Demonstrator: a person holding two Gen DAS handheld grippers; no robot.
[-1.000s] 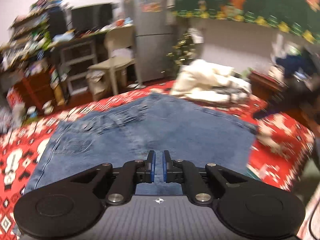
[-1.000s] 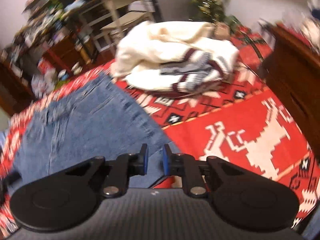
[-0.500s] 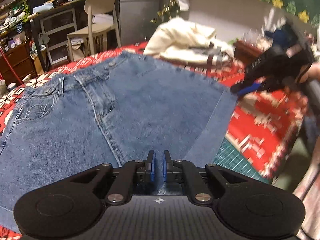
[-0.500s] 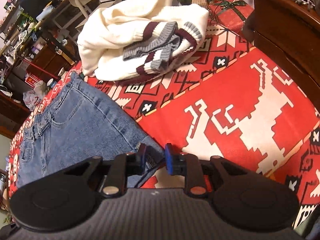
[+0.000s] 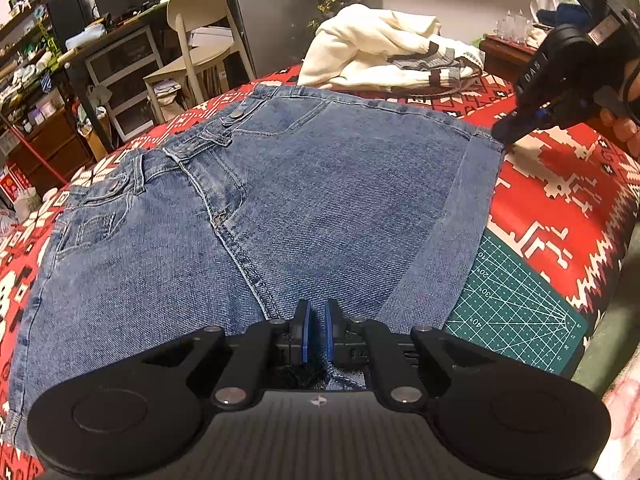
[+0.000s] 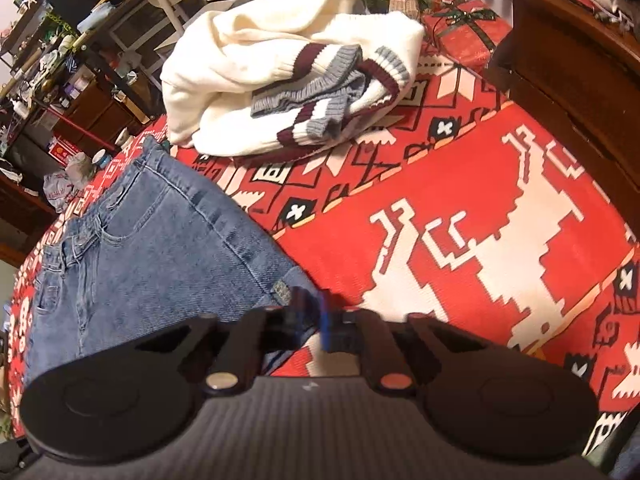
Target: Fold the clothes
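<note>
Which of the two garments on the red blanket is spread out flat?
The blue denim jeans, spread flat with both grippers at their edge. The cream knitted sweater with maroon-grey cuffs lies crumpled behind.

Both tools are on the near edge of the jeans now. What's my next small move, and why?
Probably lift both tools together and carry the near edge toward the waistband. The left tool is pinched on the jeans near the centre seam, and the right tool is at their far corner, apparently gripping it. The denim lies flat on the red blanket, with the white sweater clear beyond.
</note>
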